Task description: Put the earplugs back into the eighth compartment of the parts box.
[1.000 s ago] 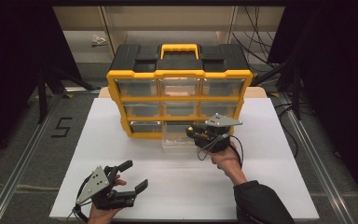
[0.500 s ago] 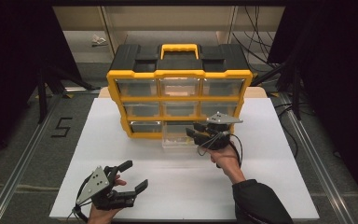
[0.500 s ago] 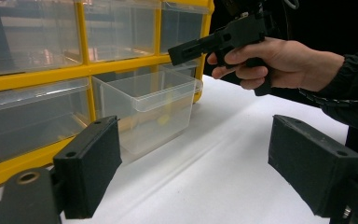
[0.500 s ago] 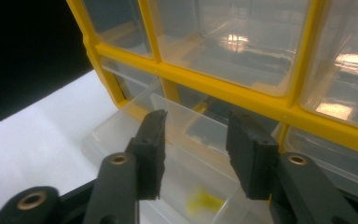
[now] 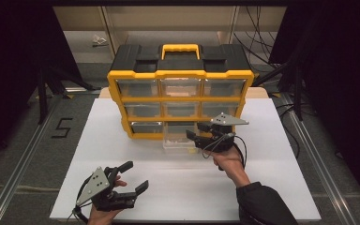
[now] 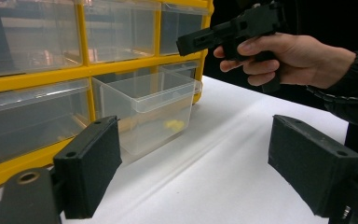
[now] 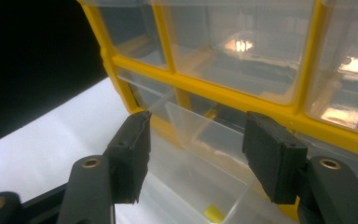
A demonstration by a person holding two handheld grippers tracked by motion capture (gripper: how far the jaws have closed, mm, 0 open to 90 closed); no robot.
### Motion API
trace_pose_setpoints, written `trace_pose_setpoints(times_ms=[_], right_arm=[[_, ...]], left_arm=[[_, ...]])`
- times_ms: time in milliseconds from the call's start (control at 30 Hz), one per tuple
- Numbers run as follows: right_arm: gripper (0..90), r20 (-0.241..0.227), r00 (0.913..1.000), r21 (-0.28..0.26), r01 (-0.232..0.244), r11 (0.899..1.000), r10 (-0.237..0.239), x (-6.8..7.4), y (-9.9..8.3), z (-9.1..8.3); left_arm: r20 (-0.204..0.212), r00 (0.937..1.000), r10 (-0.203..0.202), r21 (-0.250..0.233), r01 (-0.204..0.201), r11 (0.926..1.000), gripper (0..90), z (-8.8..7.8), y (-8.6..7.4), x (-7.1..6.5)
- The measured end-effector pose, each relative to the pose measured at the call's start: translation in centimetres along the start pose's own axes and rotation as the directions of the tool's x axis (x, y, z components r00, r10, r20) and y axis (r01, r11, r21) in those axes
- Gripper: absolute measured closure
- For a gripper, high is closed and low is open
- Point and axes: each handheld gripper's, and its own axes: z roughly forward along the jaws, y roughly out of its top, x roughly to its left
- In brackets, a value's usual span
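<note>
right gripper (image 5: 193,136): jaws just opening, nothing gripped, over pulled-out clear drawer (image 5: 182,139) | drawer: bottom row of yellow organizer (image 5: 180,75), small yellow piece (image 6: 173,125) inside | left gripper (image 5: 136,177): wide, empty, above white surface (image 5: 122,150)

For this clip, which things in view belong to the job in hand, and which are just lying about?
In the job:
- right gripper, fingers open, having just been opening, over the drawer
- pulled-out clear drawer, bottom row
- small yellow piece inside it
- yellow organizer

Lying about:
- left gripper, open, idle over the white table
- crumpled scrap behind the organizer
</note>
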Motion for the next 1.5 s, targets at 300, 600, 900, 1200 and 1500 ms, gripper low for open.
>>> trace_pose_setpoints(times_ms=[300, 600, 900, 1200, 1500], right_arm=[[37.7, -0.050, 0.9986, -0.006, -0.015, 1.000, 0.014, 0.9, -0.2, -0.6], [33.2, -0.069, 0.9971, -0.010, 0.030, 1.000, -0.030, 2.0, -0.4, -1.3], [31.9, -0.080, 0.9957, -0.029, 0.044, 0.999, -0.046, 2.5, -0.6, -2.1], [30.7, -0.068, 0.9941, -0.060, 0.080, 0.995, -0.084, 3.8, -0.9, -3.5], [30.0, -0.057, 0.9940, -0.078, 0.089, 0.993, -0.093, 4.0, -1.5, -4.7]], left_arm=[[0.001, 1.0000, 0.002, -0.003, -0.002, 1.0000, 16.4, 0.0, 0.0, 0.0], [0.011, 0.9999, -0.010, -0.009, 0.010, 0.9999, 16.5, -0.1, 0.0, 0.0], [0.011, 0.9999, -0.007, -0.007, 0.007, 1.0000, 16.5, 0.0, 0.0, 0.0], [0.017, 0.9998, -0.006, -0.004, 0.006, 1.0000, 16.4, 0.0, 0.0, 0.0], [0.026, 0.9996, -0.010, 0.003, 0.010, 0.9999, 16.3, 0.1, 0.0, 0.0]])
